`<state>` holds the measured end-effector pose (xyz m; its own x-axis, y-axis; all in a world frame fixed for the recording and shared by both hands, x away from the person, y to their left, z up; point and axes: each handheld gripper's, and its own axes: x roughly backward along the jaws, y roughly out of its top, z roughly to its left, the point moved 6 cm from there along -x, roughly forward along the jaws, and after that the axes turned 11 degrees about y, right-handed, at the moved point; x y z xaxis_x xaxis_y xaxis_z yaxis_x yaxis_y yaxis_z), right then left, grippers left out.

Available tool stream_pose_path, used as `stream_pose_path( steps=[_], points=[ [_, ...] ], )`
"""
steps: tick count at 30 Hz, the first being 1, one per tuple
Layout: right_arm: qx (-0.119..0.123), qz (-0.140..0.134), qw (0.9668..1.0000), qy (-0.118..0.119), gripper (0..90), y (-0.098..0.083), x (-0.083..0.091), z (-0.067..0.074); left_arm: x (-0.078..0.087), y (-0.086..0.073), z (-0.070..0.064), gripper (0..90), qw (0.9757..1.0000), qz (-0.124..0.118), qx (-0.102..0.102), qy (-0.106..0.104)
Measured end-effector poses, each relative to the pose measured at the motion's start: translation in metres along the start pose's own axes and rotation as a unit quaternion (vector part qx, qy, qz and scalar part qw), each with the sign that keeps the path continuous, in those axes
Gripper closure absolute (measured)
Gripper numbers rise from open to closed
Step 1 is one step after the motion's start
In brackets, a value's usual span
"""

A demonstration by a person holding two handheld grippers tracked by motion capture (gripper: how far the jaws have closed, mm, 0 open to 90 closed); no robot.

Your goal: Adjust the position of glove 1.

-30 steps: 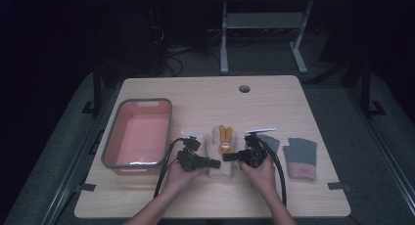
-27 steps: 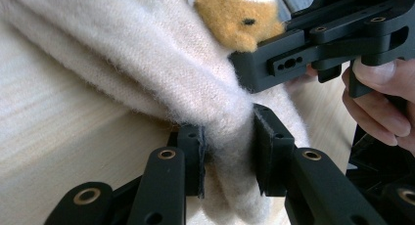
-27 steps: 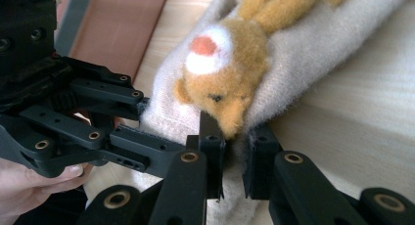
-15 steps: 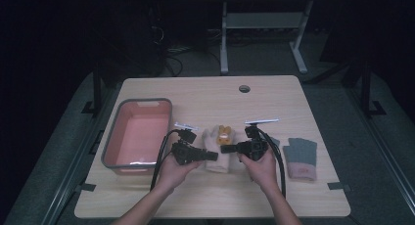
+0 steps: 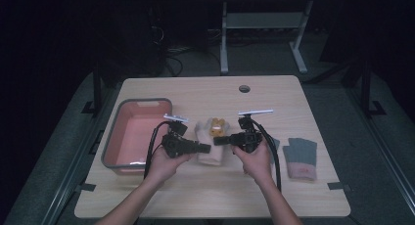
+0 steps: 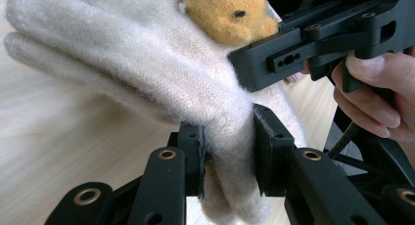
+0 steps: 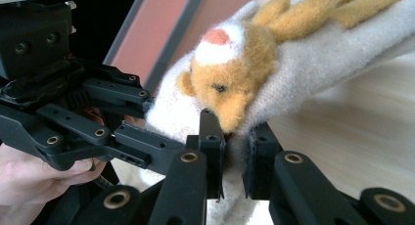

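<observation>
The tabletop is pale wood, with a round cable hole near its far edge, and it stands in a dark room where a second table's metal legs and loose cables show behind it. Along its left edge sits a grey-rimmed tub with a pink inside, probably where the soft things are meant to end up. Toward the right edge a grey glove with a pinkish cuff lies flat, apart from the work.

Near the middle of the tabletop, closer to the near edge, the cream glove is held up off the wood between both tools, with a little orange plush animal stitched or pinned on its back. The left hand-held gripper is clenched on the glove's cuff edge; its own view shows the fuzzy knit squeezed between the two pads. The right hand-held gripper is likewise clamped on a fold of the same glove just under the plush animal's muzzle.

Gripping opposite sides this way seems meant to keep the limp fabric spread and level while it is carried, rather than letting it droop from one pinch. The tub lies just to the left of it.
</observation>
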<state>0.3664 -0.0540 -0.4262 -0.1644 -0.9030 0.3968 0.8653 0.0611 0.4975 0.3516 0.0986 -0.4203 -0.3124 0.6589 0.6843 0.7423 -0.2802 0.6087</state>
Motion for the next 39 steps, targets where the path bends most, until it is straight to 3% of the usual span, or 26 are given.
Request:
stream_pose_path(
  steps=[14,39],
  points=[
    [0.016,0.007,0.9998,0.008,80.8,0.029,-0.01,0.031,0.035,0.018,0.01,69.1,0.9999,-0.017,-0.002,-0.001],
    [0.052,0.013,0.9983,0.019,80.7,0.076,-0.044,0.077,0.096,0.042,0.042,69.0,0.9987,-0.05,-0.001,0.013]
  ],
)
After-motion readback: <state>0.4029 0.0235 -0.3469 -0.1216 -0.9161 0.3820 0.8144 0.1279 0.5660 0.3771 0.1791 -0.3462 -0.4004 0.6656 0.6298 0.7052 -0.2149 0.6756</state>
